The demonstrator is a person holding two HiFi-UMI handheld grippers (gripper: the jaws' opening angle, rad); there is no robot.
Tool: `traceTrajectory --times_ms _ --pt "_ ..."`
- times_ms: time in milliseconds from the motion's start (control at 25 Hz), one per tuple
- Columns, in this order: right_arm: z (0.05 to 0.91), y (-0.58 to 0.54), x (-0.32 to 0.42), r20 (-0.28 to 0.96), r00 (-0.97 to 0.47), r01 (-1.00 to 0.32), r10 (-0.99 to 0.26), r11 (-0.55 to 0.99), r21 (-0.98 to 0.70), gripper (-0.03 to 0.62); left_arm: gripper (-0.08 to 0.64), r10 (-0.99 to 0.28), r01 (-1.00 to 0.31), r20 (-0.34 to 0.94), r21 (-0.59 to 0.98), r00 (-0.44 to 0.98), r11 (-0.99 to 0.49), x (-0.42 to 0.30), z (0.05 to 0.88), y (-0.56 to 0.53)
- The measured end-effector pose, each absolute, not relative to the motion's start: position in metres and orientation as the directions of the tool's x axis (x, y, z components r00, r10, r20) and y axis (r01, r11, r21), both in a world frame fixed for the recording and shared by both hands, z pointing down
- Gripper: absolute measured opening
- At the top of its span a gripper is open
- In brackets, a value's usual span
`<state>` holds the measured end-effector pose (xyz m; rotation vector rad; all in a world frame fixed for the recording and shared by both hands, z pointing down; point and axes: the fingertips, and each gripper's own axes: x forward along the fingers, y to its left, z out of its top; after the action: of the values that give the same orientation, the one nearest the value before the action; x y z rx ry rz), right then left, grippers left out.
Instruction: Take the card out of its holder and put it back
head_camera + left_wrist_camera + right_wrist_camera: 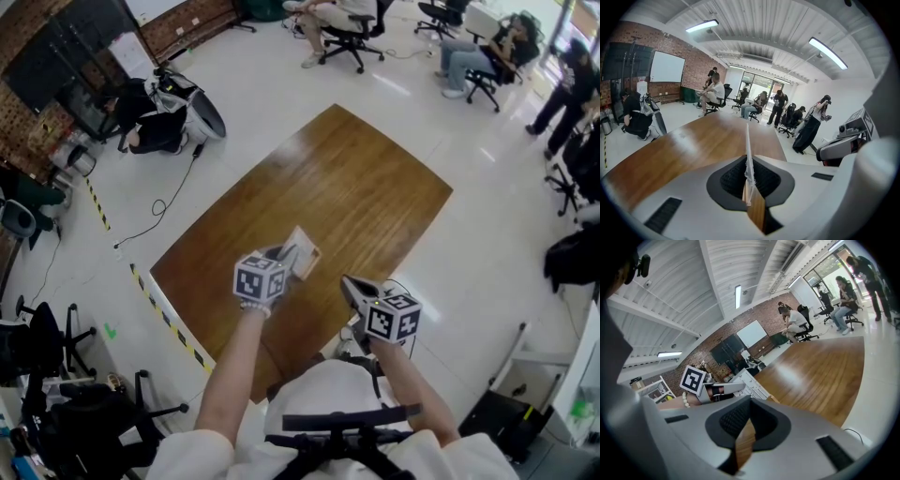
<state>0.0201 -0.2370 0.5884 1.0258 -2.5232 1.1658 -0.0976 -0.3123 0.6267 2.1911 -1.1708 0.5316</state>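
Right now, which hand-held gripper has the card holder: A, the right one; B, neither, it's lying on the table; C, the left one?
C: the left hand-held gripper is shut on the thin card holder, seen edge-on between its jaws, while the right hand-held gripper holds nothing.

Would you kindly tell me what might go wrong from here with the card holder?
The left hand-held gripper pinches the card holder by one end, in the air above the wooden table; it might swivel or slip out. The right hand-held gripper is shut and empty, so it must open before it can grip anything.
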Motion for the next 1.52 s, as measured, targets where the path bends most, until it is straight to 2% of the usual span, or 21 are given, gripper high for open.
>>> traceTrajectory --times_ms 1520 --pt "0.6 -0.25 0.03 0.437 -0.724 -0.672 -0.534 0.401 -0.623 -0.003 0.014 -0.532 -0.823 0.652 0.279 0.541 -0.495 -0.089 0.666 -0.316"
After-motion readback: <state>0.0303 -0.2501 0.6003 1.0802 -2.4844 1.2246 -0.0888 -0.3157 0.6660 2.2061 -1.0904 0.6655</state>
